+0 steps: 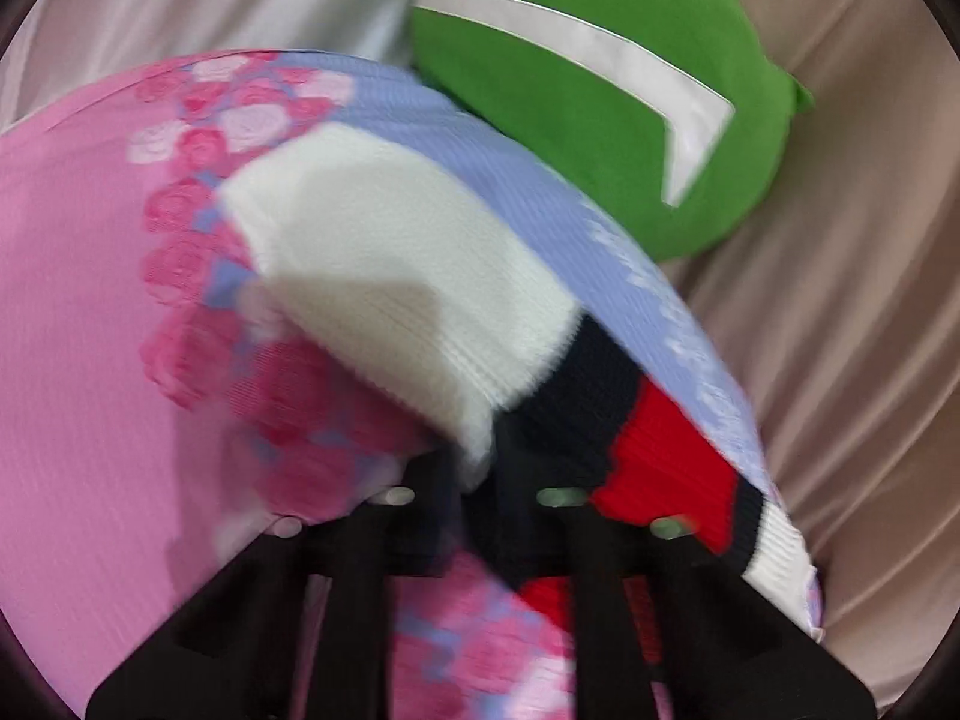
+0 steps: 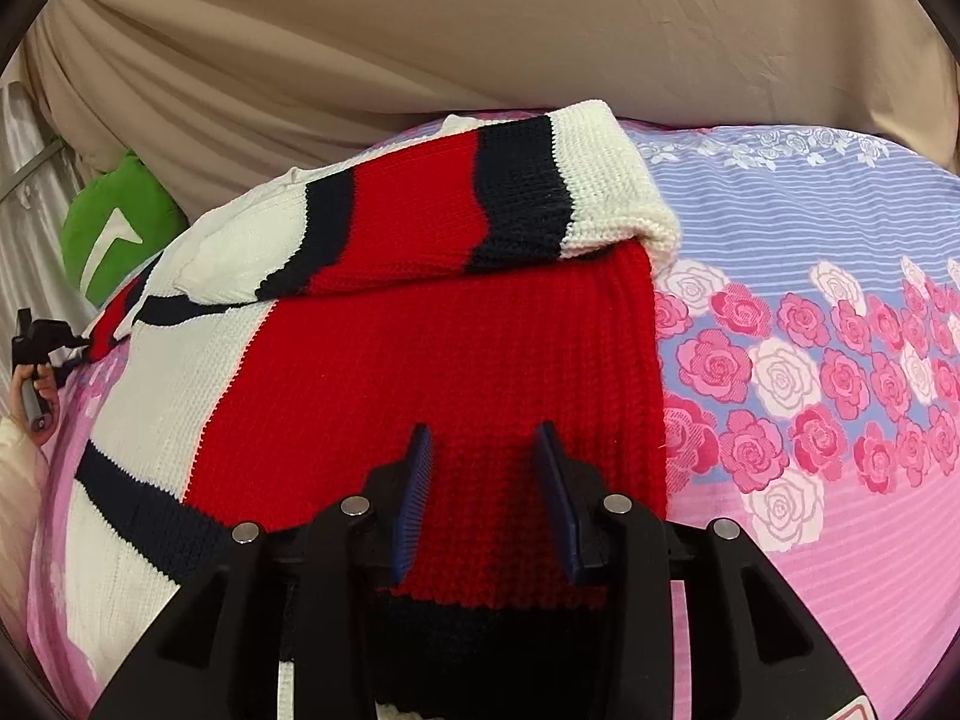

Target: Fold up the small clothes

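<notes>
Sweater [image 2: 372,396] on rose-print bedsheet [image 2: 840,360]; beige drape [image 2: 420,48] behind. Right tool [image 2: 486,462] wide; left tool [image 1: 474,480] blurred, apparently pinching sweater.

1. A home bedroom; a bed with a rose-printed pink and lilac sheet [image 2: 840,360] fills both views;
2. a green plush cushion [image 1: 576,120] lies on it;
3. beige draped fabric [image 2: 420,48] hangs behind.

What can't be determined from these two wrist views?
- Left wrist: left gripper fingertips blurred and buried in the sweater; grip state unclear.
- Right wrist: sweater's near hem hidden behind the open right gripper.
- Right wrist: green cushion mostly hidden behind the sweater.
</notes>
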A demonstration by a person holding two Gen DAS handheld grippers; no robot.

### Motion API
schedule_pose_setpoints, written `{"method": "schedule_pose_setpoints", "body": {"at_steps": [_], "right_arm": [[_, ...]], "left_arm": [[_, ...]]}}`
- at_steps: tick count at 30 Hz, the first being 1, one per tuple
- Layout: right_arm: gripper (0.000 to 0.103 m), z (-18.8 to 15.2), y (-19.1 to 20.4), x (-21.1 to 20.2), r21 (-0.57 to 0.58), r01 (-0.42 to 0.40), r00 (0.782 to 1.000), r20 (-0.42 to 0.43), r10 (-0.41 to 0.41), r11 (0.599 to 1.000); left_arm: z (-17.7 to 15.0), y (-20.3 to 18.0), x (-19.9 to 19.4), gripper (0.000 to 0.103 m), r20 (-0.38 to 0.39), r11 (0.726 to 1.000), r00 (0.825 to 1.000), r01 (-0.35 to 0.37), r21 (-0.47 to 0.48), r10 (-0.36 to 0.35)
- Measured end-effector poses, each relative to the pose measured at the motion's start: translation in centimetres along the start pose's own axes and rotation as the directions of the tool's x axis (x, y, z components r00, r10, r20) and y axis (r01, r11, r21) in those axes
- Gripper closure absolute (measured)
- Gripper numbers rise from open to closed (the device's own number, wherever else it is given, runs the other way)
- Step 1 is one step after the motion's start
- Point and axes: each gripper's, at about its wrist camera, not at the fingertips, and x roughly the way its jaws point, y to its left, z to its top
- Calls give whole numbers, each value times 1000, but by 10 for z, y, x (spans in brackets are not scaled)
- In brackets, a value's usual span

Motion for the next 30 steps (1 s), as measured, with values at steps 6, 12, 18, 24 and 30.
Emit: {"method": "schedule_pose_setpoints", "body": {"at_steps": [6, 12, 18, 24, 30], "right_arm": [[67, 1, -5, 1, 28, -35, 999, -2, 35, 999], [66, 2, -5, 0, 31, -40, 999, 3, 40, 999], [65, 2, -6, 0, 53, -64, 998, 11, 64, 997], [58, 4, -9, -1, 83, -100, 995, 18, 99, 992], [56, 5, -9, -5, 77, -107, 993, 48, 104, 991]], "left_arm": [[-44, -145, -81, 96, 184, 934, 979, 18, 357, -90], [-169, -297, -145, 96, 69, 711, 932, 223, 667, -356], [-345, -378, -107, 72, -201, 477, 926, 340, 811, -318], [-432, -346, -54, 52, -358, 513, 911, 412, 753, -206], [-367, -270, -71, 26, -304, 648, 910, 414, 640, -281]]}}
